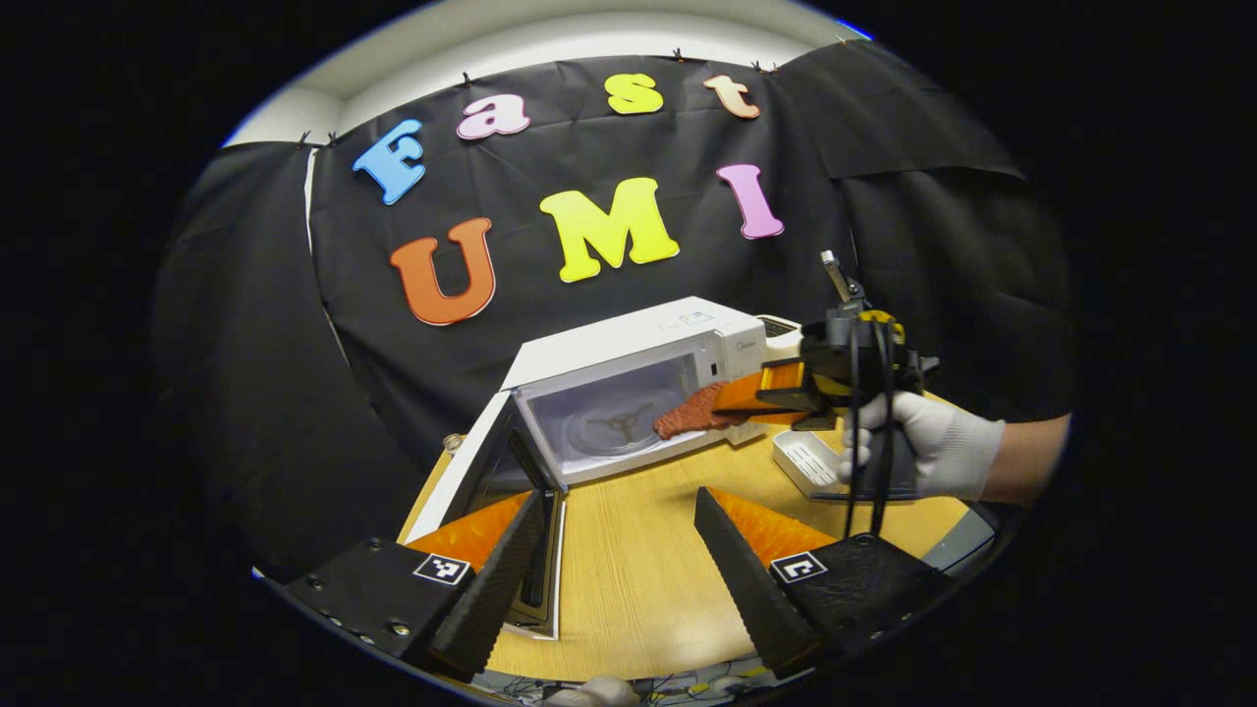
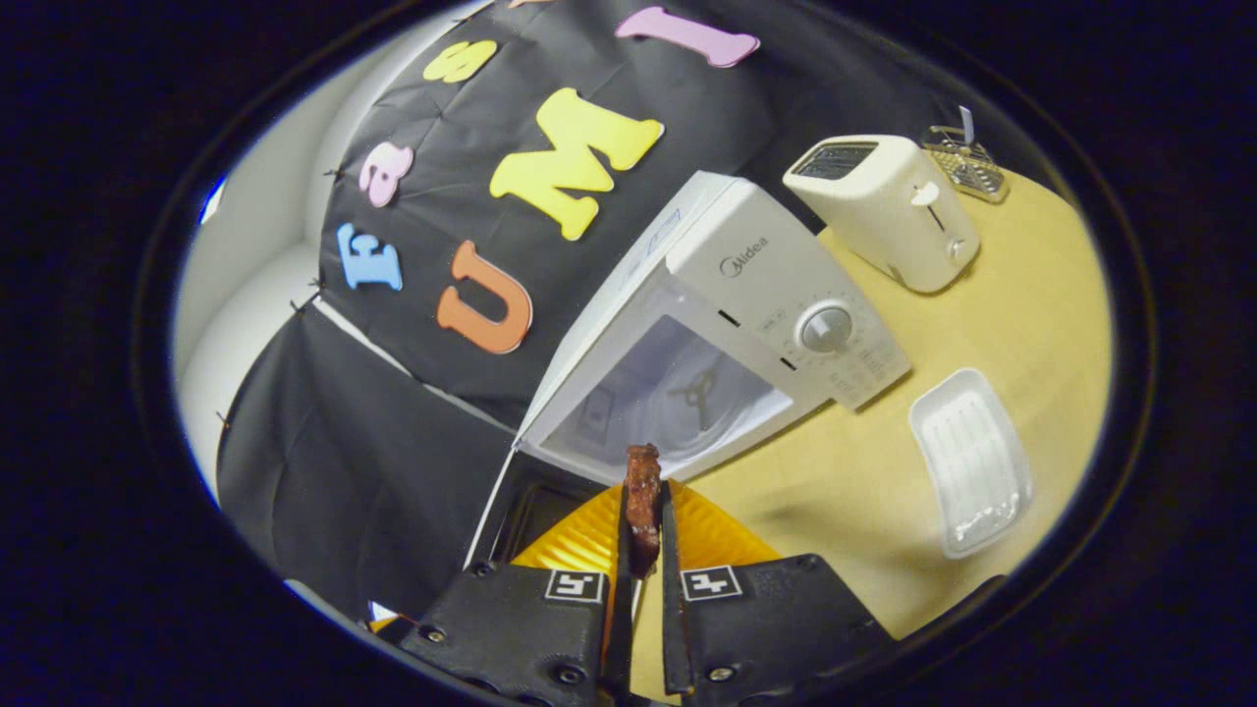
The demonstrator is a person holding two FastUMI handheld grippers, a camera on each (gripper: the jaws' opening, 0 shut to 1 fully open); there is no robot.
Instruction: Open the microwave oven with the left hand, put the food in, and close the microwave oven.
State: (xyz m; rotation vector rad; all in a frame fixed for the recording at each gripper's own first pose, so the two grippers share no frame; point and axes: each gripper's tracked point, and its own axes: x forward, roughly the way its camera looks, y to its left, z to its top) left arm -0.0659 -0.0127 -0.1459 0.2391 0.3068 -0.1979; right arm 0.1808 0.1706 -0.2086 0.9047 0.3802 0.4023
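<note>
Left gripper view: the left gripper [image 1: 628, 550] hangs over the wooden bench [image 1: 638, 560], its fingers spread wide with nothing between them. The microwave [image 1: 628, 383] stands ahead, its door [image 1: 511, 491] swung out beside the left finger and the cavity unblocked. A gloved hand [image 1: 933, 442] holds the right gripper [image 1: 732, 398] at the cavity mouth; a white tray [image 1: 810, 462] lies just beneath it.

Right gripper view: the fingers are closed on the food [image 2: 643, 506], a reddish-brown rough slab, just before the cavity. A toaster [image 2: 889, 206] and a small wire rack [image 2: 962, 162] stand well right.
</note>
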